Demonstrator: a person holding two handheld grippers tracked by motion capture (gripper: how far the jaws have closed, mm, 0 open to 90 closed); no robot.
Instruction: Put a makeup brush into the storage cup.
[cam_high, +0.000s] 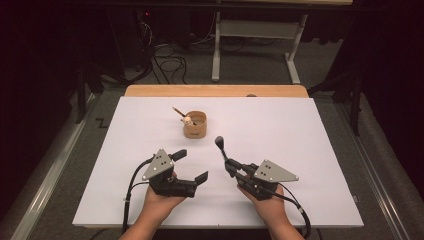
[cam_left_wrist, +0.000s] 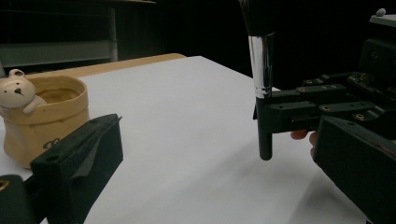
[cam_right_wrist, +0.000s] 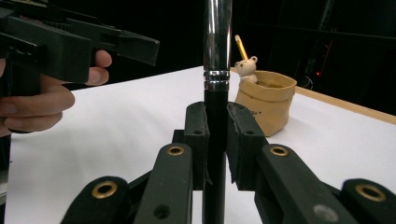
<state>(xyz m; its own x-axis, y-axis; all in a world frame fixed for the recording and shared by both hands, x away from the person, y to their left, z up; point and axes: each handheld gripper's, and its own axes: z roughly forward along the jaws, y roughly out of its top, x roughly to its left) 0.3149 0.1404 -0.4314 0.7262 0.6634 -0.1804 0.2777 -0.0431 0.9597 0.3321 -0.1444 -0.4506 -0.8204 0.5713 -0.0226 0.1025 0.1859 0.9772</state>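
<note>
Right gripper view: the makeup brush (cam_right_wrist: 217, 70) is clamped upright by the right gripper (cam_right_wrist: 217, 140). The left gripper (cam_high: 191, 166) is held apart, empty. Placing in the bear holder (cam_high: 195, 124) is judged outstanding.

left hand-held gripper (cam_high: 191, 165): black, grey triangular plate, black cable | right hand-held gripper (cam_high: 229, 165): same, brass screws

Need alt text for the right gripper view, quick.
The right hand-held gripper is clamped on a black-handled makeup brush with a silver metal ferrule, held upright. Behind it, on the white table, stands a tan bear-trimmed pot holding a pencil.
</note>
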